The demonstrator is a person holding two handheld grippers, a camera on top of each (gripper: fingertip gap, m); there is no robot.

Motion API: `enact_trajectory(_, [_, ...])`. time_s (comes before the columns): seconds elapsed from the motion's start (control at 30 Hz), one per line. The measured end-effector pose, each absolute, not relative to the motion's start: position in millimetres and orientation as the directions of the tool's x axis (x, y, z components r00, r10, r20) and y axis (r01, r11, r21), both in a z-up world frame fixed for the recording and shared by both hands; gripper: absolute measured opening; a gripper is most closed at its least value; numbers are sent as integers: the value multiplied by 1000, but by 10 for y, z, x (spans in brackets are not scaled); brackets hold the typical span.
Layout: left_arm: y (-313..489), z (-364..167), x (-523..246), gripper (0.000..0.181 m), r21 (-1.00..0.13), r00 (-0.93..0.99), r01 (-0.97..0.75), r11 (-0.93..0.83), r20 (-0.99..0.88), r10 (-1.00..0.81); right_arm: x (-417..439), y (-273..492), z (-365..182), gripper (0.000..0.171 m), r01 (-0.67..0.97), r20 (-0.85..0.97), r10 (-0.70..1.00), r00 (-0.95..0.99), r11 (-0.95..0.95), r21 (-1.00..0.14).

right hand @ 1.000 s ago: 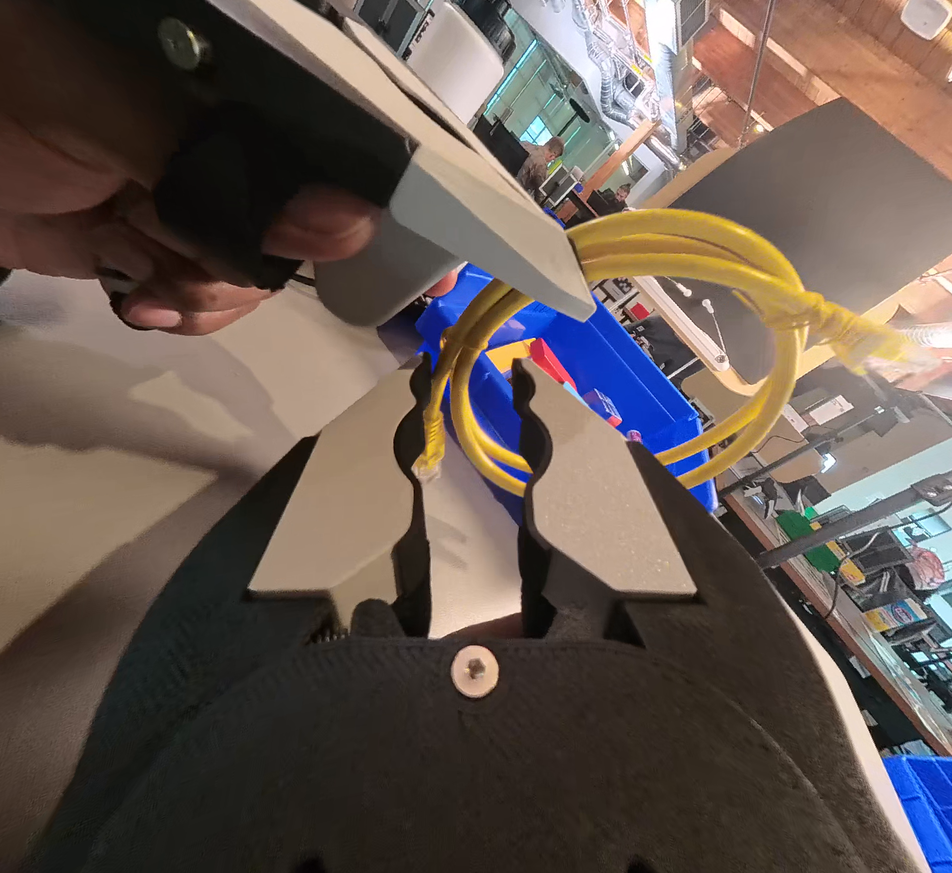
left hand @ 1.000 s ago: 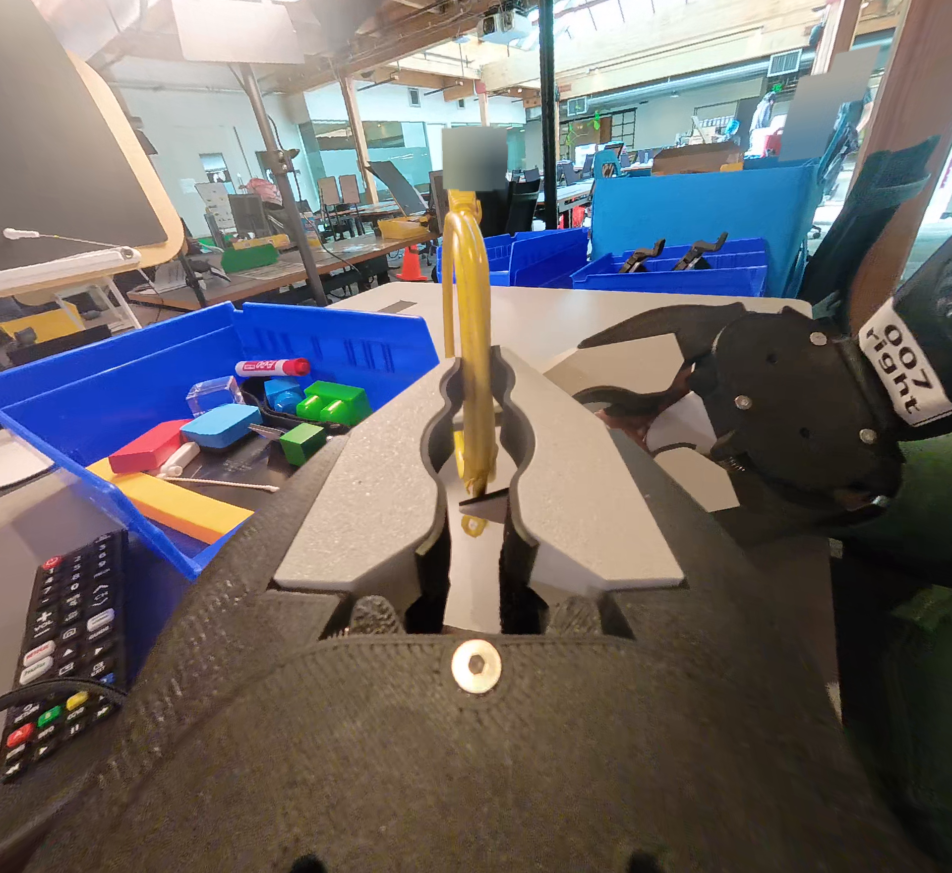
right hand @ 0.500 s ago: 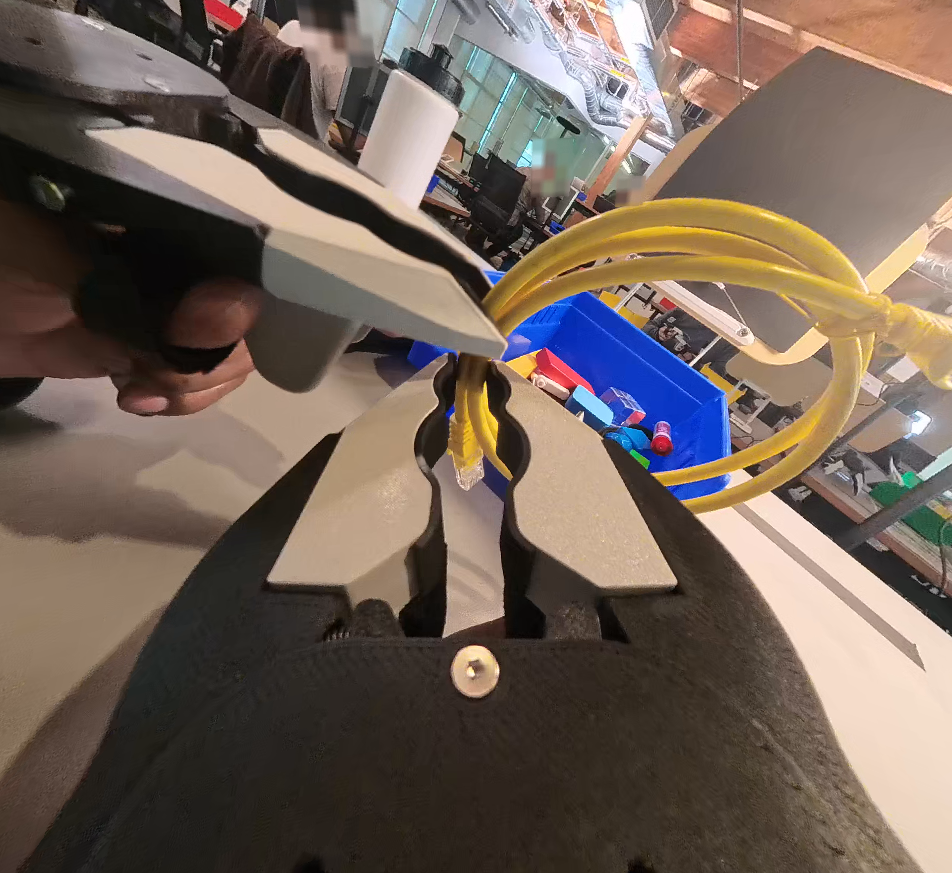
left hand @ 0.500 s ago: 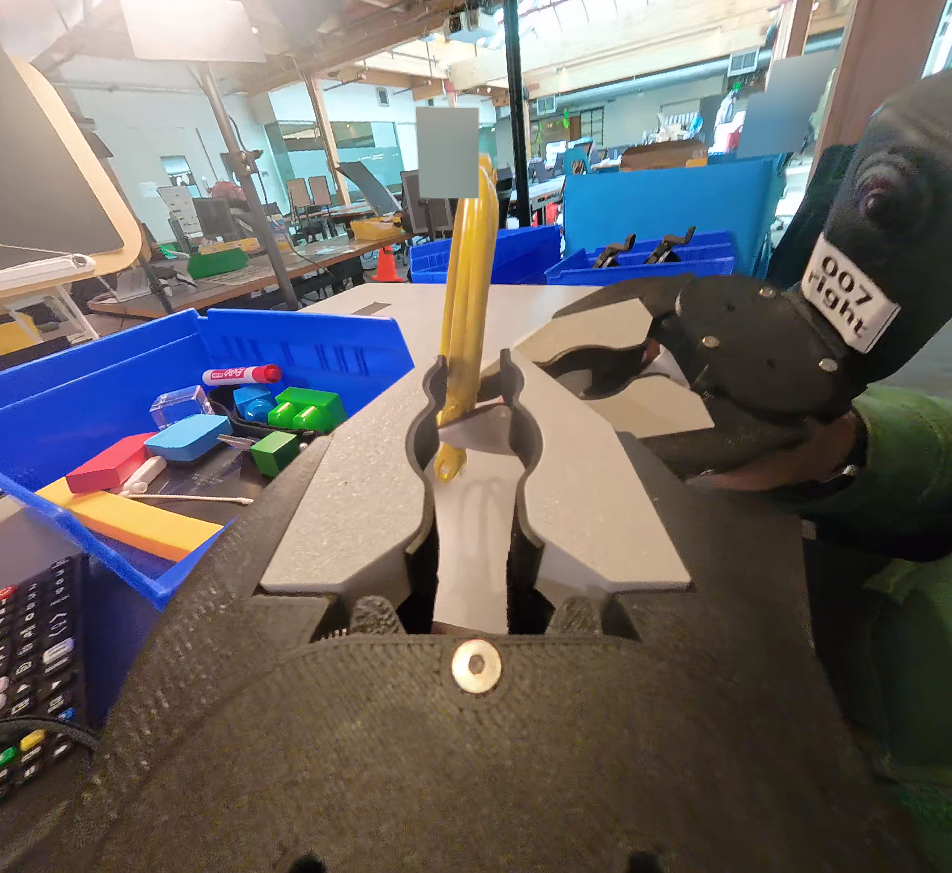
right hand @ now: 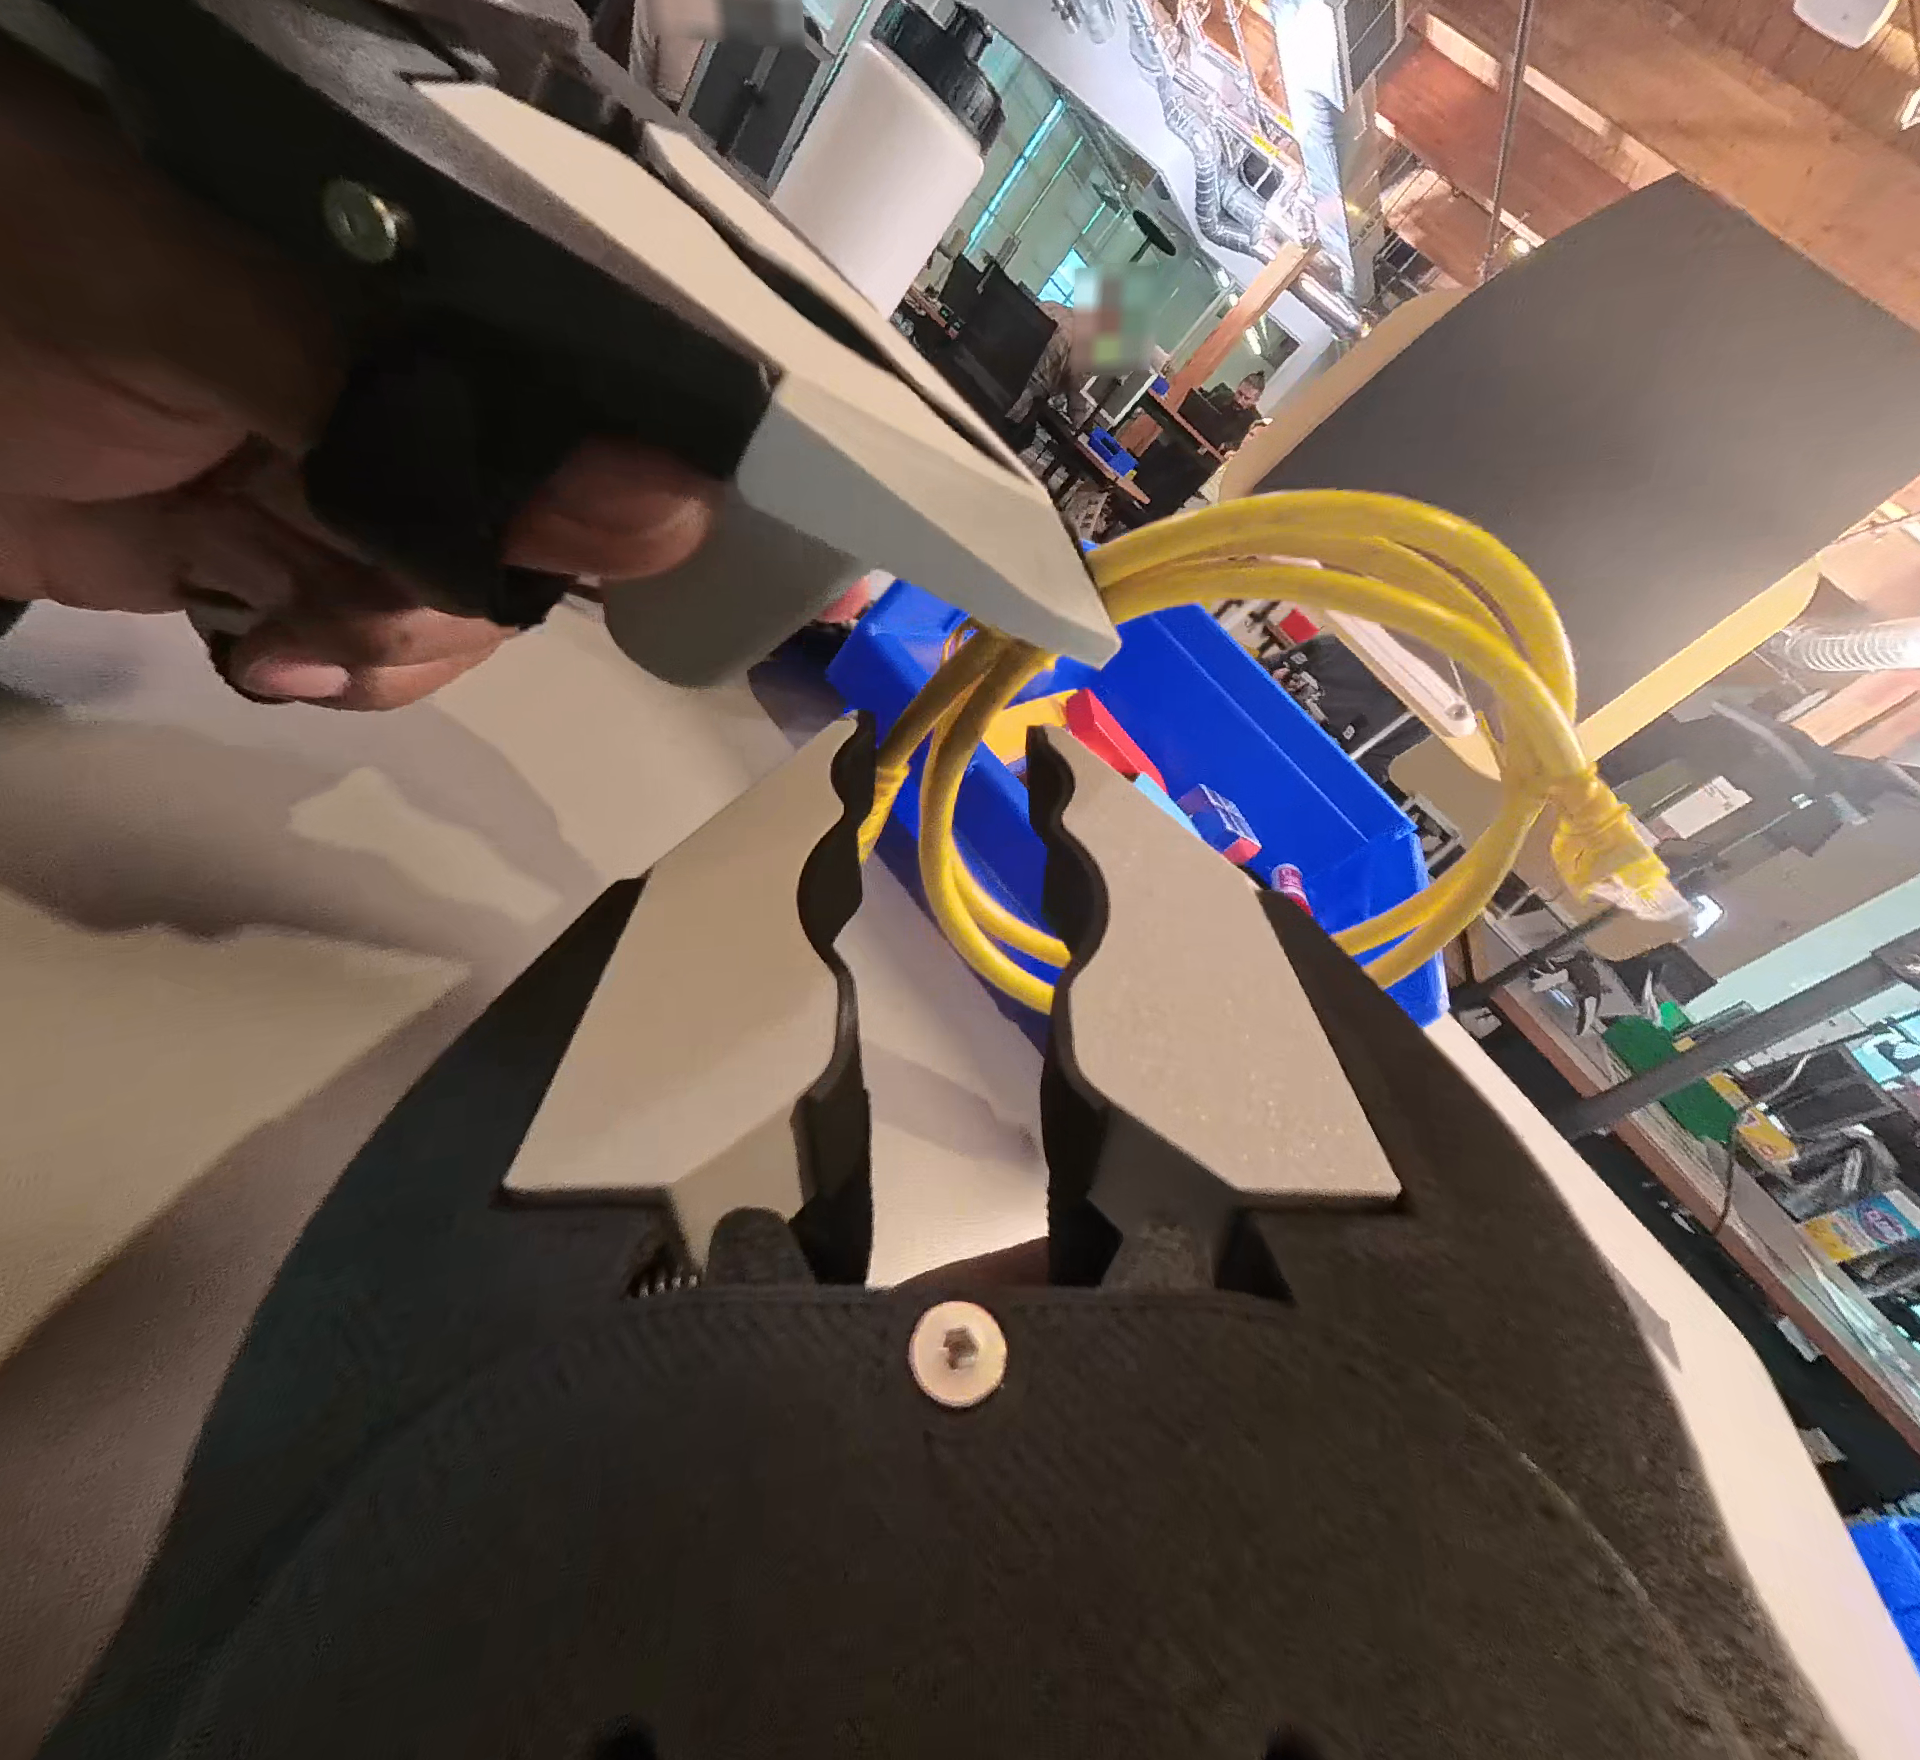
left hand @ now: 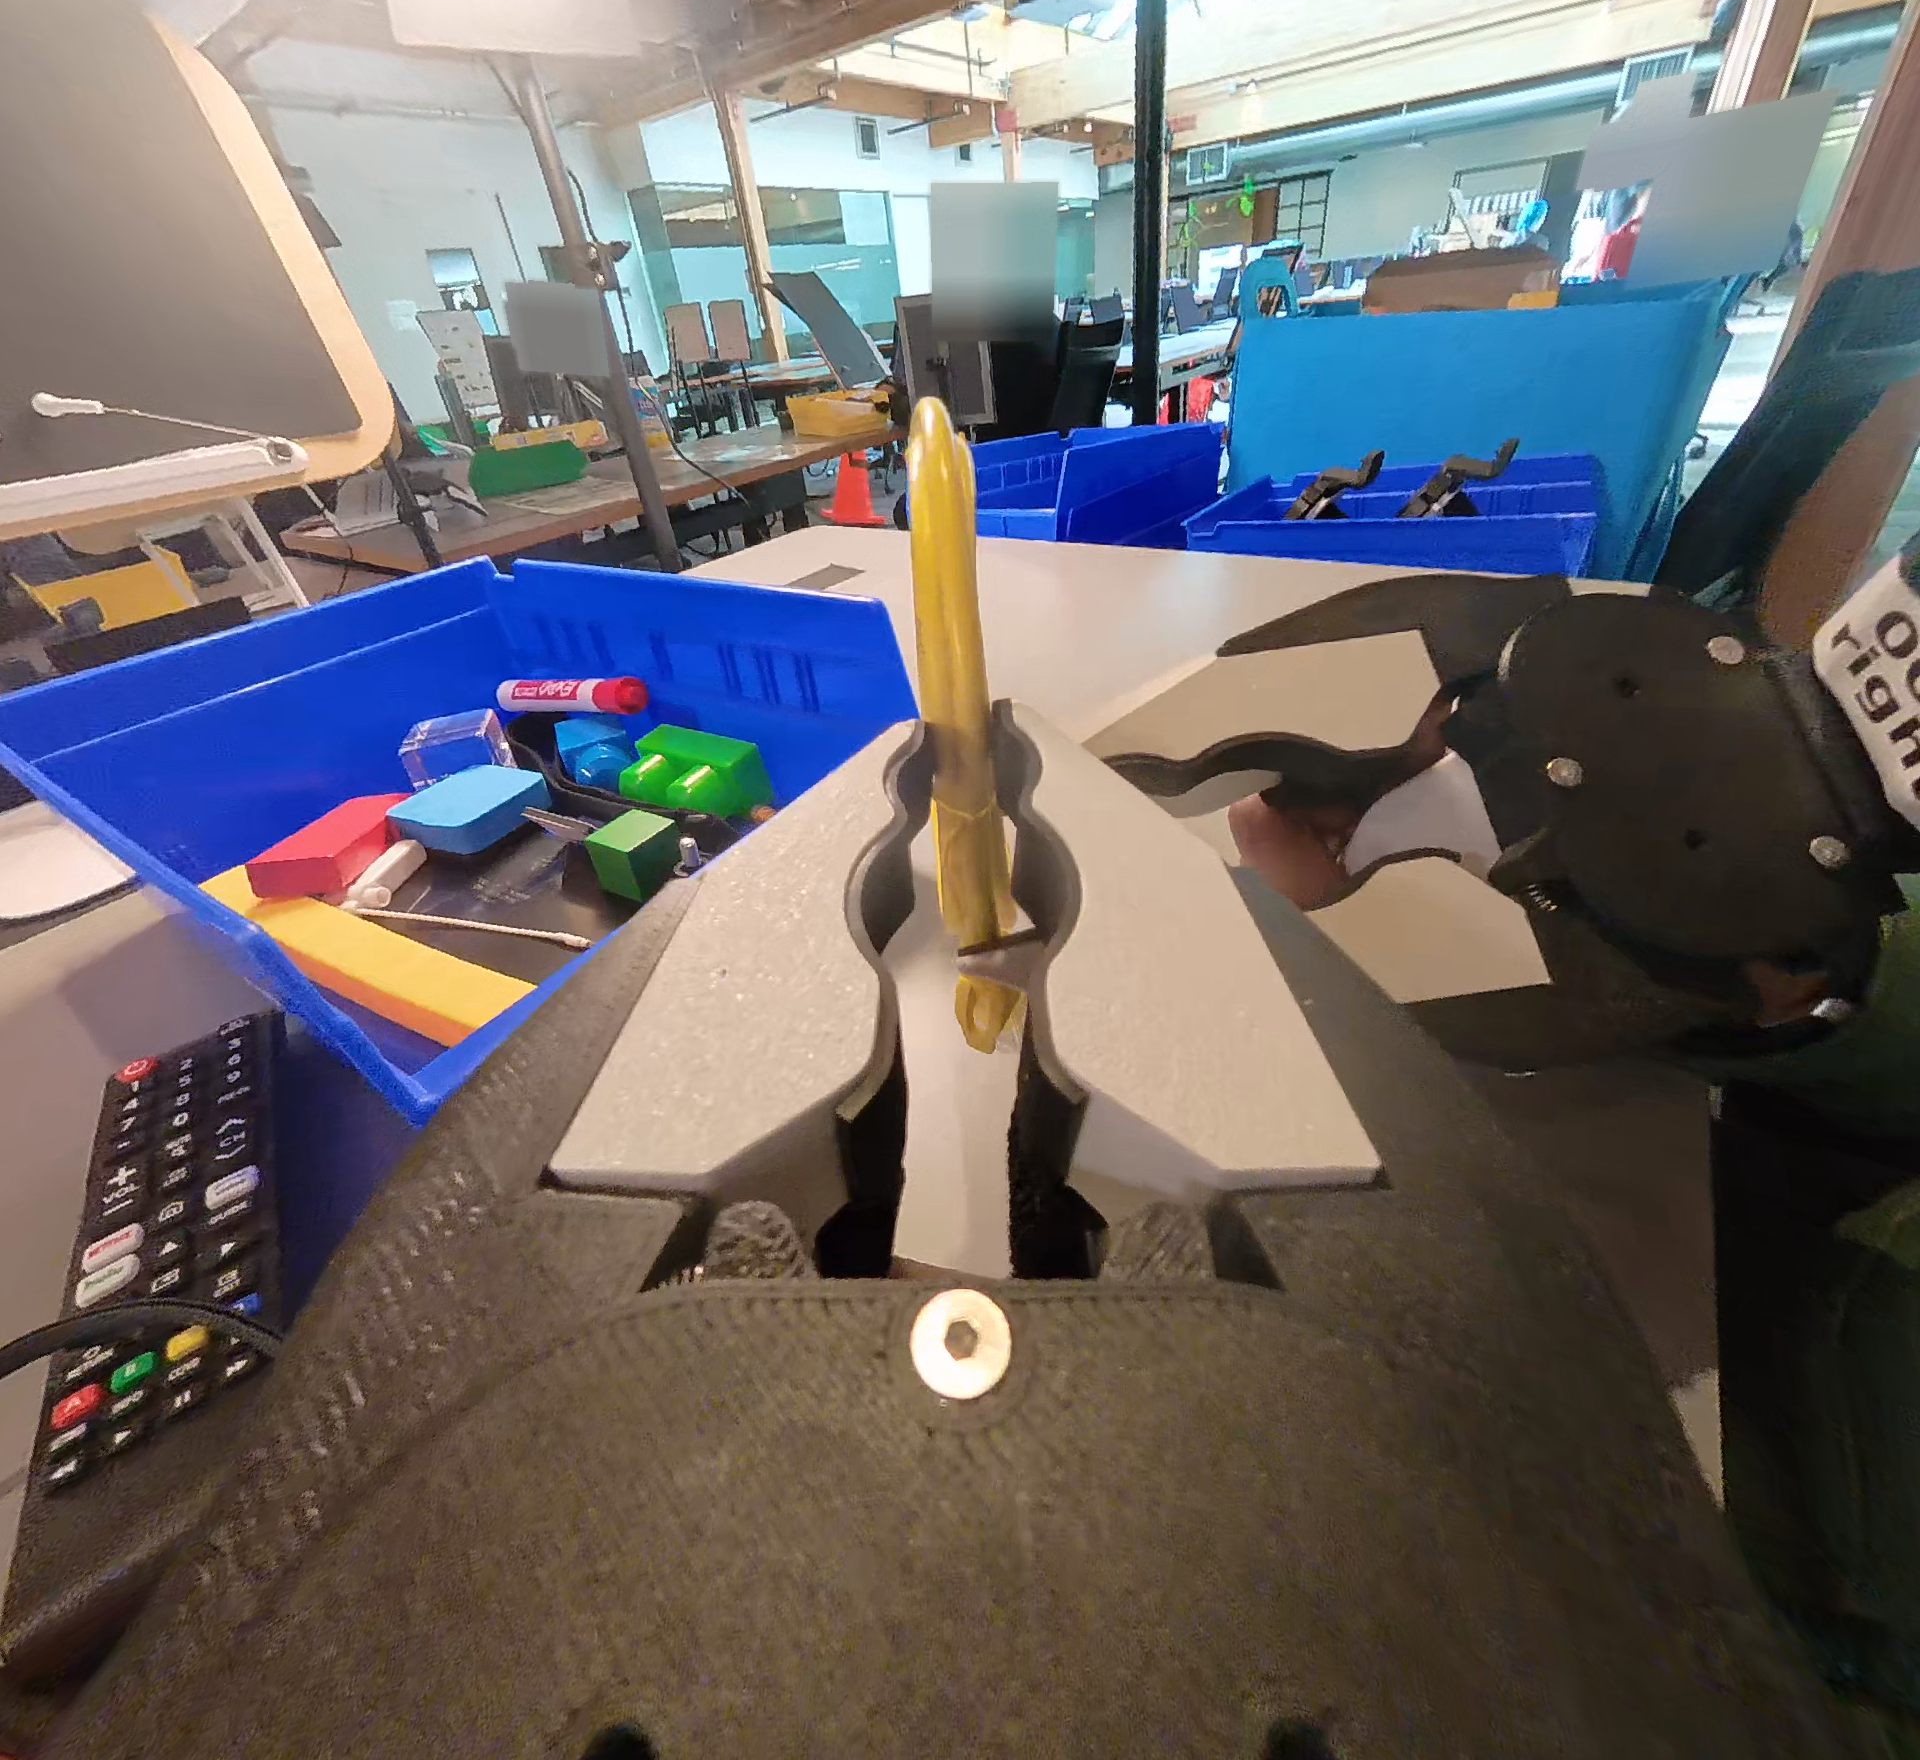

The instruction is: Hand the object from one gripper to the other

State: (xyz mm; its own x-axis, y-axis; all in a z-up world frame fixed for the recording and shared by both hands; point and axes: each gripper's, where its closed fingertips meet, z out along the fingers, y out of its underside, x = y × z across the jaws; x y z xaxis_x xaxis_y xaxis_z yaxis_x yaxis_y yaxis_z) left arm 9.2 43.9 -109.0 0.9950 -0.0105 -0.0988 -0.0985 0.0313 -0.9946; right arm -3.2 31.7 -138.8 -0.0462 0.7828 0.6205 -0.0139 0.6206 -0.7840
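Since half a second ago, the right claw [right hand: 951, 754] has spread its fingers apart and drawn back from the coiled yellow network cable [right hand: 1351, 567], whose strands now pass loosely through the open gap without being pinched. In the left wrist view the right claw [left hand: 1174, 723] sits off to the right, its fingers parted and clear of the cable.

The left claw [left hand: 961, 754] is clamped on the cable [left hand: 951, 671], which stands upright between its grey fingers with a plug end hanging below the grip. From the right wrist view, the left claw [right hand: 1081, 630] reaches in from the upper left, gripped by a hand [right hand: 312, 484], and the coil hangs from its tip above the grey tabletop [right hand: 260, 931].

A blue plastic bin [left hand: 260, 702] of coloured blocks sits to the left, with a black remote control [left hand: 156, 1243] just in front of it.
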Motion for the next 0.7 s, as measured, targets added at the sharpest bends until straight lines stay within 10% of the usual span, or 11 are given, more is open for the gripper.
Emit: enact_trajectory(0.7, [429, -1015, 254, 21, -993, 991, -73, 94, -82, -102, 8, 349, -1293, 13, -48, 490, 868, -81, 488, -871])
